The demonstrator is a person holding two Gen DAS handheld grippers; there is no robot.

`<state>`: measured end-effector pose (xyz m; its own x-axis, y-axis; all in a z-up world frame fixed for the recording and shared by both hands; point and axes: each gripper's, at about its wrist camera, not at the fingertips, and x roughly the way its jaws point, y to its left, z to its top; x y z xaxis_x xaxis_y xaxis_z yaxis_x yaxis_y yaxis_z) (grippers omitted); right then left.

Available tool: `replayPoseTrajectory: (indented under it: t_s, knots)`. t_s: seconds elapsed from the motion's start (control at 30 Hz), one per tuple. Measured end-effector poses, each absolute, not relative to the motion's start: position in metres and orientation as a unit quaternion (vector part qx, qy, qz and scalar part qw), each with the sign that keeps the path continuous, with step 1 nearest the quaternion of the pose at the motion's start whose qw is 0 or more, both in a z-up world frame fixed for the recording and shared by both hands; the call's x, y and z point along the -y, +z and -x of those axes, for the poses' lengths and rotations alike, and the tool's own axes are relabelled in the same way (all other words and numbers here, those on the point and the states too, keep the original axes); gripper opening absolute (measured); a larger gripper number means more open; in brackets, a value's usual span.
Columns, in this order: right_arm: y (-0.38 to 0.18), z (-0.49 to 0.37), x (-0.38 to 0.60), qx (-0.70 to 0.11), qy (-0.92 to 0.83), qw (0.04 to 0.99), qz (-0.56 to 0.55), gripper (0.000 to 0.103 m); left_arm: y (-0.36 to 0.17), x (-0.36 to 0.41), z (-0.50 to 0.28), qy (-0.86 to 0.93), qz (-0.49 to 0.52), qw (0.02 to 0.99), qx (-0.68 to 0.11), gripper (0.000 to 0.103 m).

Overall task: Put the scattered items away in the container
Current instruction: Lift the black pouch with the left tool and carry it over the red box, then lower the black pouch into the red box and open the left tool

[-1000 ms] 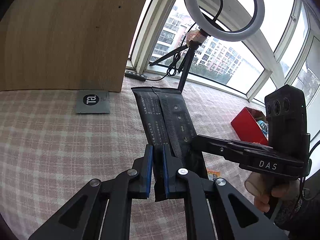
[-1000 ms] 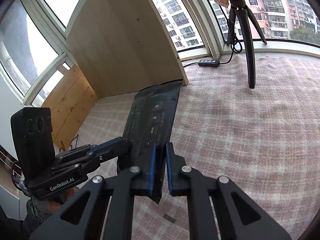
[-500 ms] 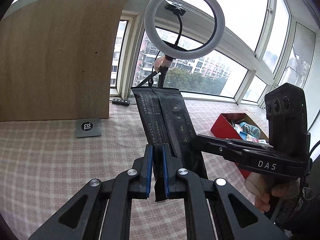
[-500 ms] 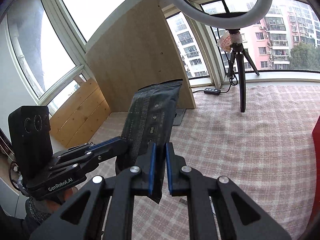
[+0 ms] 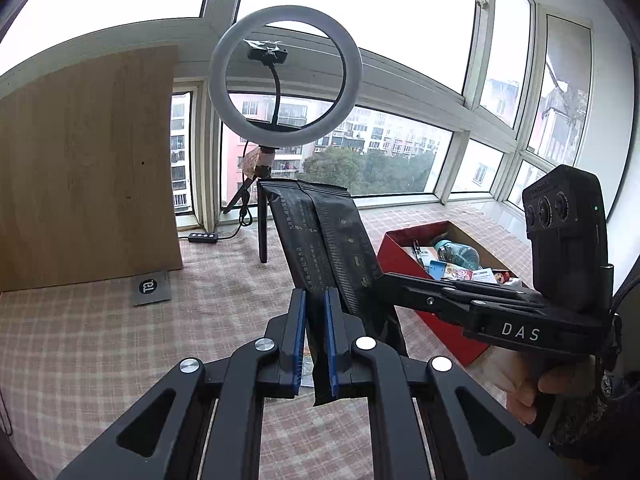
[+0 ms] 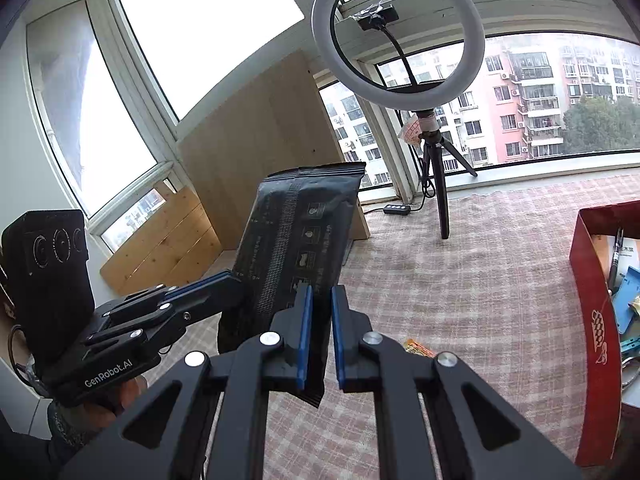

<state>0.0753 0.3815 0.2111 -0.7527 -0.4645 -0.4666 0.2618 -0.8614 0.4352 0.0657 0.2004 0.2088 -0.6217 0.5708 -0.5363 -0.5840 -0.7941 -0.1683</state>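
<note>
- Blue pads (image 5: 298, 332) of the left gripper (image 5: 314, 336) pinch the lower edge of a black foil pouch (image 5: 320, 240); jaws nearly together, only the thin pouch between them
- Right gripper (image 6: 320, 336) likewise clamped on the same pouch, blue pads on either face of its lower corner; in the left wrist view its black fingers come in from the right and meet the pouch's side edge
- Each tool is carried by a person's hand: the one on the right gripper's handle (image 5: 524, 392), the one under the left gripper's body (image 6: 128, 396)
- Pouch held up off the surface between the two tools, tilted, top edge leaning away from the cameras; flat, long, matte black, crimped serrated seal at the top, ribbed seam down the middle, small pale print and a column of icons, too small to read
- Red cardboard box (image 5: 400, 248) sits on the checked pink cloth (image 5: 80, 340) to the right of and beyond the pouch, well apart from it; open top, holding a pen, blue and teal items and printed packets
- Small orange wrapper (image 6: 418, 347) lies on the cloth just beyond the right gripper's fingers
- Behind: ring light on a tripod (image 5: 286, 68), leaning wooden board (image 5: 88, 168), grey card with a round logo (image 5: 151, 287), bay windows
</note>
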Motion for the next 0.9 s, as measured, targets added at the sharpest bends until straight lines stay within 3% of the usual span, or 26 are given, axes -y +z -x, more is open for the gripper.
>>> replayPoseTrajectory:
  t_s: [0.5, 0.9]
  knots:
    - [0.226, -0.139, -0.486, 0.190, -0.940, 0.117, -0.259, 0.010, 0.221, -0.313, -0.096, 0.872, 0.276, 0.404, -0.036, 0.008]
    - [0.211, -0.178, -0.603, 0.212, -0.939, 0.013, -0.270, 0.010, 0.201, -0.448, -0.102, 0.820, 0.300, 0.483, -0.064, 0.008]
